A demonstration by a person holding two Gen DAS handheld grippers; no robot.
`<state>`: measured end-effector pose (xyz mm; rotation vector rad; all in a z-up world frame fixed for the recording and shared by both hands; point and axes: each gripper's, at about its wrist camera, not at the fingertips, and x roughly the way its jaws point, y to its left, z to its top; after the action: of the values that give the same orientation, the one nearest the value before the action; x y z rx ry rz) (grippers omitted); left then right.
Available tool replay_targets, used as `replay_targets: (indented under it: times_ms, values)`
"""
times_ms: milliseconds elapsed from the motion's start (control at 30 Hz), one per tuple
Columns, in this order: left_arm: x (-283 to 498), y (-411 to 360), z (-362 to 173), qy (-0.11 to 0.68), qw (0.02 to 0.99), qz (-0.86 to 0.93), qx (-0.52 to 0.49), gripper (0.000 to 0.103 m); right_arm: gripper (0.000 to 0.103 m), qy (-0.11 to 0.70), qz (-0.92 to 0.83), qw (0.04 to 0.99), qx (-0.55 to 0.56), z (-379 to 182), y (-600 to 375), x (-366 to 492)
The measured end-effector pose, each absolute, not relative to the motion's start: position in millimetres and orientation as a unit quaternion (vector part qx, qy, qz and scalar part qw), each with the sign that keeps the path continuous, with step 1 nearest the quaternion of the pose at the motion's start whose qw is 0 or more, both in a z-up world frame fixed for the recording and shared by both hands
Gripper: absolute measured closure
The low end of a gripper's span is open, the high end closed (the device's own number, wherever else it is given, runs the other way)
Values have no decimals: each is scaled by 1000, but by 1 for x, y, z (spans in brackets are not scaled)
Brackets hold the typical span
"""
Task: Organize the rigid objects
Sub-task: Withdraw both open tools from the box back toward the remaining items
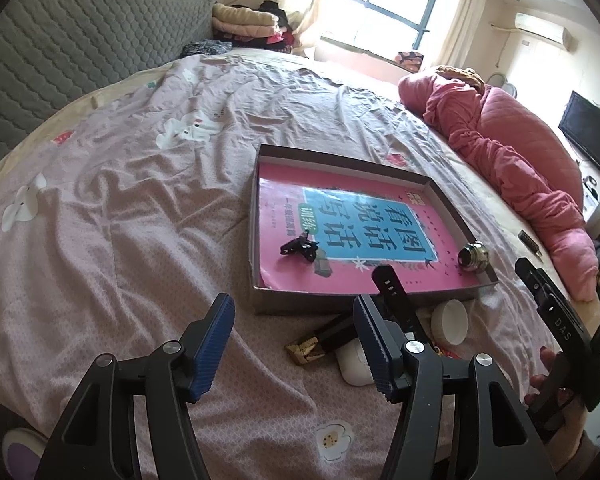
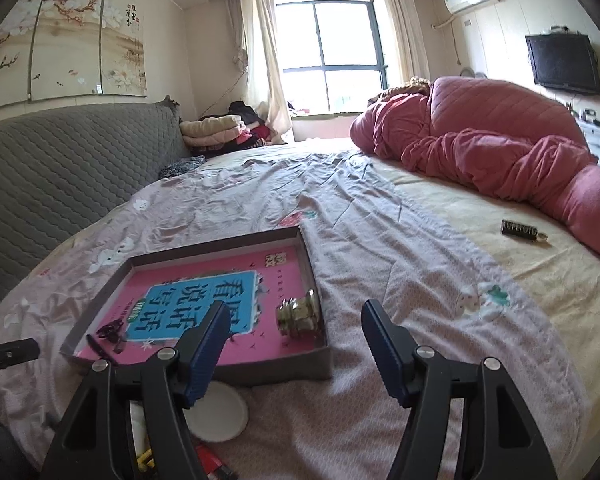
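Observation:
A shallow cardboard tray (image 1: 374, 168) lined with a pink and blue book cover lies on the bed; it also shows in the right wrist view (image 2: 316, 264). Inside are a black clip (image 1: 300, 249) and a brass metal fitting (image 1: 474, 257), also seen from the right wrist (image 2: 300, 316). In front of the tray lie a white round lid (image 1: 450, 320), a white earbud case (image 1: 354, 366), a gold and black object (image 1: 316, 344) and a black strap (image 1: 392, 292). My left gripper (image 1: 294, 346) is open and empty above these. My right gripper (image 2: 296, 354) is open and empty by the tray's near corner.
The bed sheet (image 1: 140, 220) is wrinkled. A pink quilt (image 2: 480, 136) is heaped at the right. A small dark ridged object with a ring (image 2: 520, 230) lies on the yellow sheet. A grey padded headboard (image 2: 60, 168) is on the left.

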<state>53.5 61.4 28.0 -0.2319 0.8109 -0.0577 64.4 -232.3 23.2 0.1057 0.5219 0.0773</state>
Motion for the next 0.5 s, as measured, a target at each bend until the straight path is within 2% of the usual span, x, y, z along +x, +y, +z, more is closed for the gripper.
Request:
replay_targets:
  times_ms: [500]
  values:
    - [35,47,27,398,912,-44,-88,39,35,276,62,959,36,22,-215,41]
